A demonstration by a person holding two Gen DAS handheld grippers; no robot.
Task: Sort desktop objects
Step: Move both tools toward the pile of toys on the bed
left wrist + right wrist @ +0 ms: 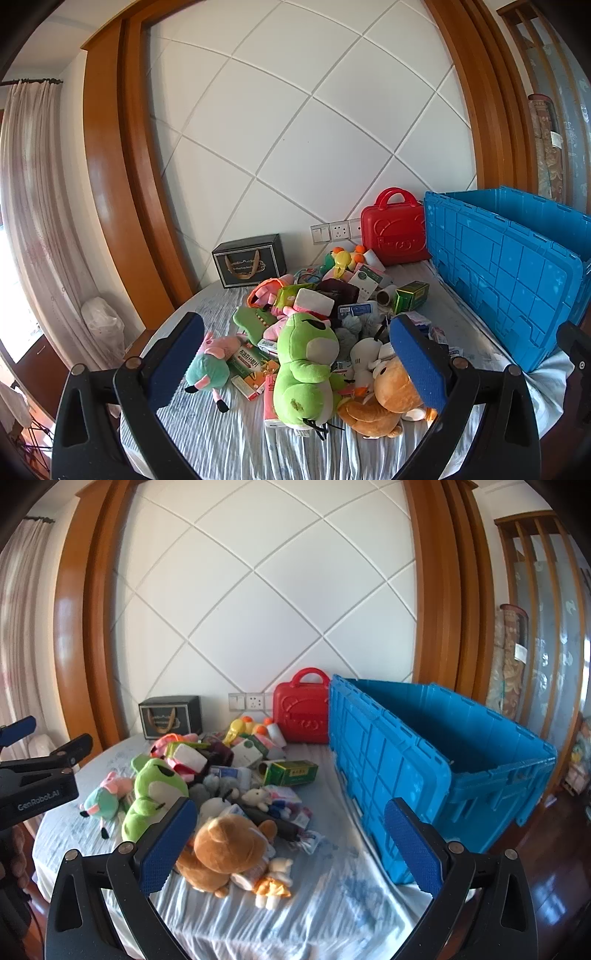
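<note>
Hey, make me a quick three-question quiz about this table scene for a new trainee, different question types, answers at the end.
1. True or false: the left gripper is shut on the green frog plush.
2. Multiple choice: what stands right beside the blue crate, against the wall? A) a red carry case B) a yellow bucket C) a laptop
3. Fill in: the plush lying nearest the right gripper is a brown ____.

Key:
1. False. Both grippers are wide open and hold nothing.
2. A, the red carry case.
3. Bear: the brown bear plush.
</note>
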